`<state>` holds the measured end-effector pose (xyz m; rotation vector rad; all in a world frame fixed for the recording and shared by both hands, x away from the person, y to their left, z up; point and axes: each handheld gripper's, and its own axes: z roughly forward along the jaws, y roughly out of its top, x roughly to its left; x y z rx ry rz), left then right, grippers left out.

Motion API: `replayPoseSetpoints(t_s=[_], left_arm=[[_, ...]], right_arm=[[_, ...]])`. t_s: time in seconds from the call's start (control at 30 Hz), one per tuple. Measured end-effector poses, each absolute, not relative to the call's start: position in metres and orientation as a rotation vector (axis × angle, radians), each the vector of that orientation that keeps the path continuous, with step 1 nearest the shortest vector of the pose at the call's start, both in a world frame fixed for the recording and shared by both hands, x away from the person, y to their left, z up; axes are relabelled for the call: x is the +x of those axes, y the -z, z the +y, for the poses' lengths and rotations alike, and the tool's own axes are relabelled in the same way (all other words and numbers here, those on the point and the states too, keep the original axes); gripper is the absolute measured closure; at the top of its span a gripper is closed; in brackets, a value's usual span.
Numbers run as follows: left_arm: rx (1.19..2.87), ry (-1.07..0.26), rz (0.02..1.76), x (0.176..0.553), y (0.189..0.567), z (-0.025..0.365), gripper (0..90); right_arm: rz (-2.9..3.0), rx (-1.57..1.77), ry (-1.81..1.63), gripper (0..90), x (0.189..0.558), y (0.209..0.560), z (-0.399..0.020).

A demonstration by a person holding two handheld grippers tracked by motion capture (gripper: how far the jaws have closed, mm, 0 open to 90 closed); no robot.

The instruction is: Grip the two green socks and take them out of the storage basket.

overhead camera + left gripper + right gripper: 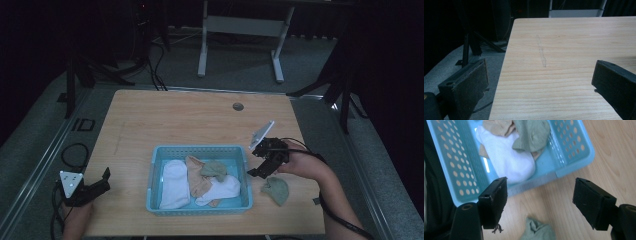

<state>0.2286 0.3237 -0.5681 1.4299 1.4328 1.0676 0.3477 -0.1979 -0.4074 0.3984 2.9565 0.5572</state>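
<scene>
Jaws of the left gripper (102,181) stand spread and empty at the near left corner of the table (190,115); right gripper (260,167), held in the person's right hand (300,164), also has its jaws wide apart with nothing between them, hovering just above a green sock (276,190) lying on the table beside the blue basket (200,150); inside the basket lie white socks (175,184), a tan sock (196,175) and another green one (215,170).
</scene>
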Motion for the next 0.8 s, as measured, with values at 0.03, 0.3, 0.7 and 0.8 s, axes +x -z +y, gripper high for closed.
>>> replayPoseSetpoints(t_s=[0.03, 0.3, 0.7, 0.8], left_arm=[[1.429, -1.068, 1.433, 0.229, 0.568, 0.324, 0.4], [1.43, -1.067, 1.432, 0.229, 0.568, 0.324, 0.4], [1.429, -1.064, 1.43, 0.228, 0.568, 0.324, 0.4], [1.428, -1.064, 1.43, 0.228, 0.568, 0.324, 0.3]], right_arm=[[2.959, 0.392, -0.562, 27.3, 0.348, 0.407, -0.195], [2.984, 0.287, -0.56, 31.3, 0.352, 0.413, -0.169], [3.009, 0.196, -0.549, 38.1, 0.357, 0.433, -0.134], [3.017, 0.182, -0.54, 39.5, 0.359, 0.44, -0.126]])
